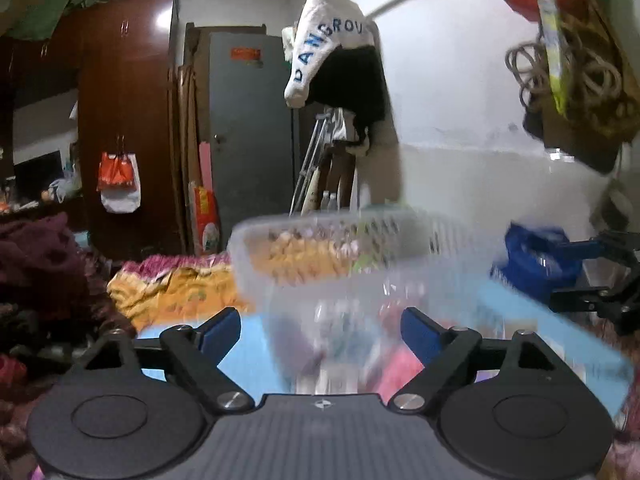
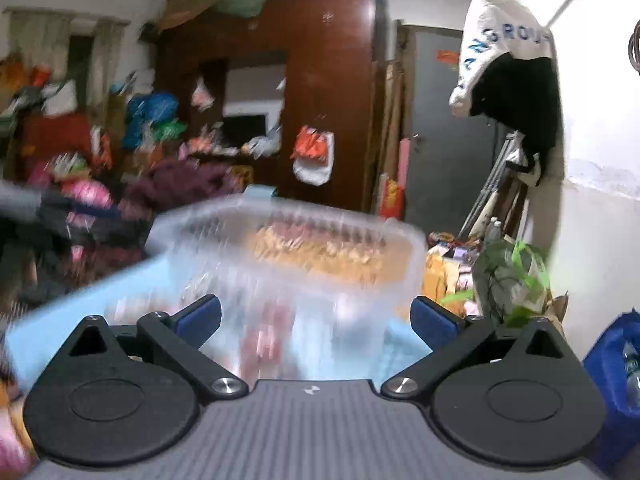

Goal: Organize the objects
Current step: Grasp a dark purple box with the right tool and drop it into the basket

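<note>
A clear plastic basket point(image 1: 340, 252) stands on a light blue surface point(image 1: 248, 356), blurred by motion. Blurred pink and white items show through its wall. My left gripper point(image 1: 320, 330) is open, its blue-padded fingers either side of the basket's near wall, not touching it. In the right wrist view the same basket point(image 2: 288, 256) fills the centre, and my right gripper point(image 2: 316, 316) is open in front of it. The right gripper also shows at the far right of the left wrist view point(image 1: 596, 272), beside a blue bag point(image 1: 536, 256).
An orange patterned cloth point(image 1: 172, 288) and dark maroon bedding point(image 1: 44, 264) lie to the left. A brown wardrobe point(image 1: 124, 120) and grey door point(image 1: 252, 132) stand behind. Clothes hang on the white wall point(image 1: 340, 68). A green plant in a bag point(image 2: 512, 276) and the blue bag point(image 2: 616, 380) sit at right.
</note>
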`<state>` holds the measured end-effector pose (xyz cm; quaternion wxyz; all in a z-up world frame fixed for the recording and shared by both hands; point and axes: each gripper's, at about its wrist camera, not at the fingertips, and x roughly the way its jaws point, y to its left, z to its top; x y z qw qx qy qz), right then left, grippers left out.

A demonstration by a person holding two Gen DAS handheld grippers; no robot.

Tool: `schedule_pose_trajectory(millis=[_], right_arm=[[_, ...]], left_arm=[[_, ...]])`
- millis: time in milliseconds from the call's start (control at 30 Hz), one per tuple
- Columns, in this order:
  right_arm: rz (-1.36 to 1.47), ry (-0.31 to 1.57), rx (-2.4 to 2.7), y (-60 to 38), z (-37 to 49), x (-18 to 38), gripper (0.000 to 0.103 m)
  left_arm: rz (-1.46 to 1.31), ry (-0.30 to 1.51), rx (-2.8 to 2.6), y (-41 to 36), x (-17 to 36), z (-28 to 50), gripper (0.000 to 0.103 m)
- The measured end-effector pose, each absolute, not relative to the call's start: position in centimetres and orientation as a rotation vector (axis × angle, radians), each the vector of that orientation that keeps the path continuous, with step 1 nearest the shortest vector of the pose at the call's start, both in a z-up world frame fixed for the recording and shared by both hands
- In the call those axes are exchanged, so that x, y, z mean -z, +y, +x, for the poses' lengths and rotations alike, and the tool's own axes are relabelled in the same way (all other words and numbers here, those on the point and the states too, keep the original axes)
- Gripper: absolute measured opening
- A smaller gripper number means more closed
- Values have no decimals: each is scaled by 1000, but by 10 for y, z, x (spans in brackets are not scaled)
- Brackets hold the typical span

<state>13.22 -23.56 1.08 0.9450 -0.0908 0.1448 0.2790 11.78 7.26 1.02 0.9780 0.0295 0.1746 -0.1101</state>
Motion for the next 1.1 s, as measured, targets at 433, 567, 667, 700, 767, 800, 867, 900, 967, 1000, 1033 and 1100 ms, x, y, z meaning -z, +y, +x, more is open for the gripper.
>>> schedule_pose_trajectory(millis=[433,567,667,700,767,800,867,900,967,1000,1033,1100], right_arm=[[-227,454,-584,-213,155,41,68],[-218,407,-572,-218,144,38,52],[-179,385,-582,-223,140,34,50],[-174,374,-576,-224,139,33,50],[-160,365,-573,-226,138,30,49],[-149,360,-574,-227,137,29,49],[-129,354,-578,-229,138,26,49],[-117,349,-582,-231,137,24,49],[-99,335,-587,-231,137,17,49],[-90,325,-587,-231,137,14,49],[-80,313,-588,-232,137,9,49],[-57,289,-594,-231,139,-4,49]], left_arm=[[1,488,241,77,44,140,90],[-12,480,234,79,48,138,36],[-16,442,212,75,46,134,32],[-13,425,206,75,46,130,32],[-23,393,205,77,42,124,32],[-31,380,207,78,40,122,32],[-46,362,211,82,36,118,32],[-51,357,214,83,34,116,32],[-61,340,214,84,30,113,32],[-68,331,216,84,27,111,32],[-76,323,223,83,23,111,31],[-88,300,236,81,12,112,32]])
